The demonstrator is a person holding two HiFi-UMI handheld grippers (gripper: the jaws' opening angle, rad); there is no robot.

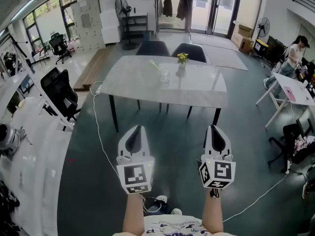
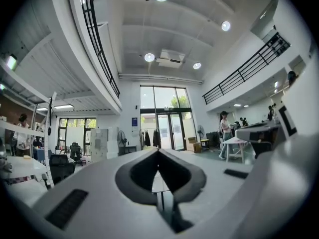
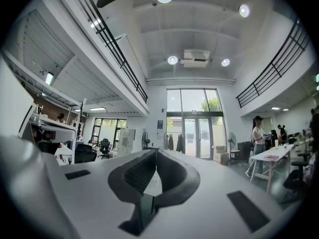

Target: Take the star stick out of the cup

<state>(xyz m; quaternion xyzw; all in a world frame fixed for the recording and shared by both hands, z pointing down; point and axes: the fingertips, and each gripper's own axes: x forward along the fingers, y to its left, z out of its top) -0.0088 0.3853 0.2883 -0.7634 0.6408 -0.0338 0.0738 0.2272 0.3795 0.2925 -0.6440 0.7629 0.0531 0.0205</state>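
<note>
A clear glass cup (image 1: 165,76) stands on the white table (image 1: 206,90) ahead, and the pale star stick (image 1: 155,66) leans out of it to the upper left. Both grippers are held low in front of me, well short of the table. My left gripper (image 1: 135,129) is shut with nothing between its jaws, and so is my right gripper (image 1: 215,128). In the left gripper view the jaws (image 2: 157,152) meet at their tips, pointing toward the far doors. The right gripper view shows its jaws (image 3: 155,153) shut as well. Neither gripper view shows the cup.
A small vase of yellow flowers (image 1: 182,60) stands just right of the cup. Two dark chairs (image 1: 170,49) sit behind the table. A white cable (image 1: 98,132) trails over the dark floor at left. A person (image 1: 294,55) stands by a white desk (image 1: 290,90) at right.
</note>
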